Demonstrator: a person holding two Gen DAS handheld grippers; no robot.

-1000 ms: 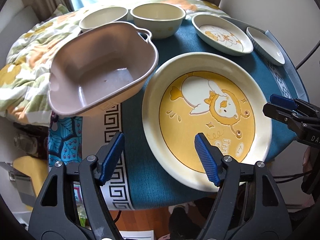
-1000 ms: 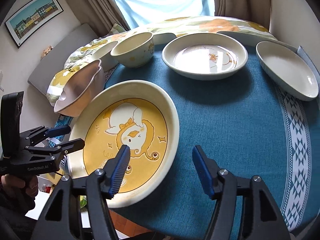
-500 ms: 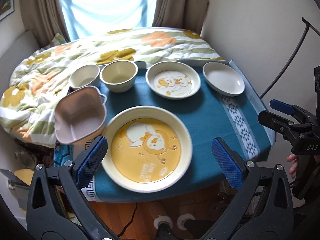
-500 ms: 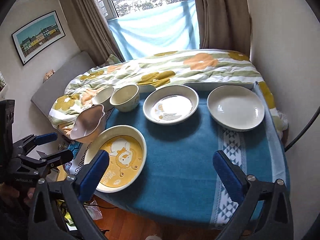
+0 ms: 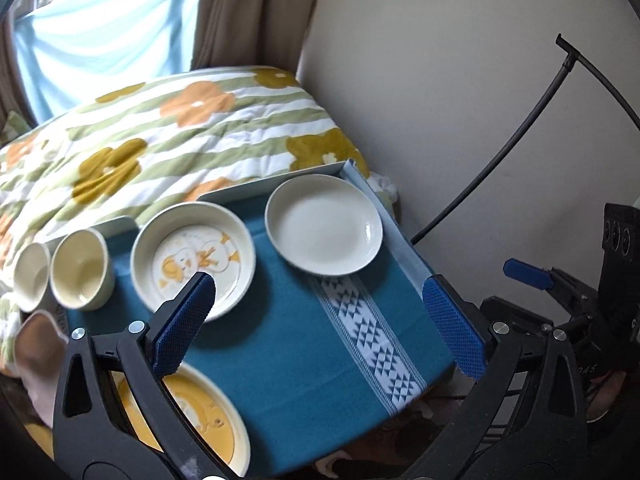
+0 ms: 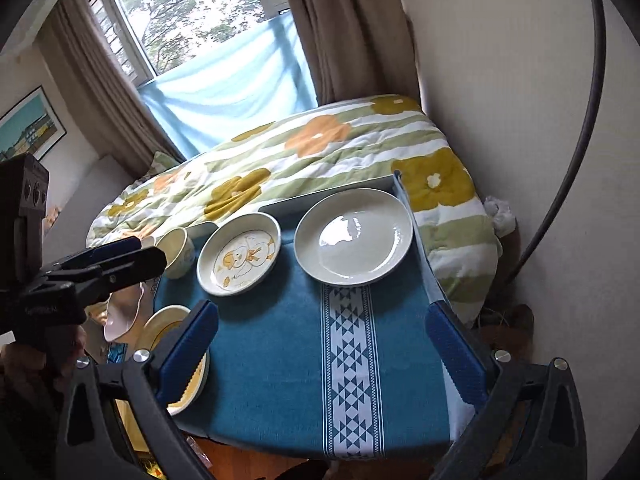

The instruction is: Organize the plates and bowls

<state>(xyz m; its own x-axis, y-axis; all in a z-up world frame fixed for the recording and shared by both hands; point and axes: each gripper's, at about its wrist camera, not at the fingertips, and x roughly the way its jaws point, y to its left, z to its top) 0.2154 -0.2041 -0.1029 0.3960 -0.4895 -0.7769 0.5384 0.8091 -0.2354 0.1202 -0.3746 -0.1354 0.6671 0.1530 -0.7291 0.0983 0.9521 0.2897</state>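
Note:
On the blue tablecloth (image 5: 300, 344) stand a plain white plate (image 5: 323, 229) at the far right, a duck-print plate (image 5: 194, 258) left of it, and two cream bowls (image 5: 82, 269) (image 5: 30, 276) further left. A large yellow duck plate (image 5: 208, 420) lies at the near left, beside a pink square bowl (image 5: 34, 340). My left gripper (image 5: 318, 326) is open and empty, held above the table. My right gripper (image 6: 320, 354) is open and empty too, above the cloth (image 6: 280, 360); the white plate (image 6: 354, 236), duck plate (image 6: 239, 258) and yellow plate (image 6: 168, 324) show there.
A flowered quilt (image 5: 160, 132) covers the bed behind the table. A wall (image 5: 460, 100) stands close on the right, with a black cable (image 5: 532, 116) arching along it. Curtains and a window (image 6: 208, 40) are at the back.
Both grippers have pulled back and up from the yellow plate and opened wider. The left view has swung right toward the white plate.

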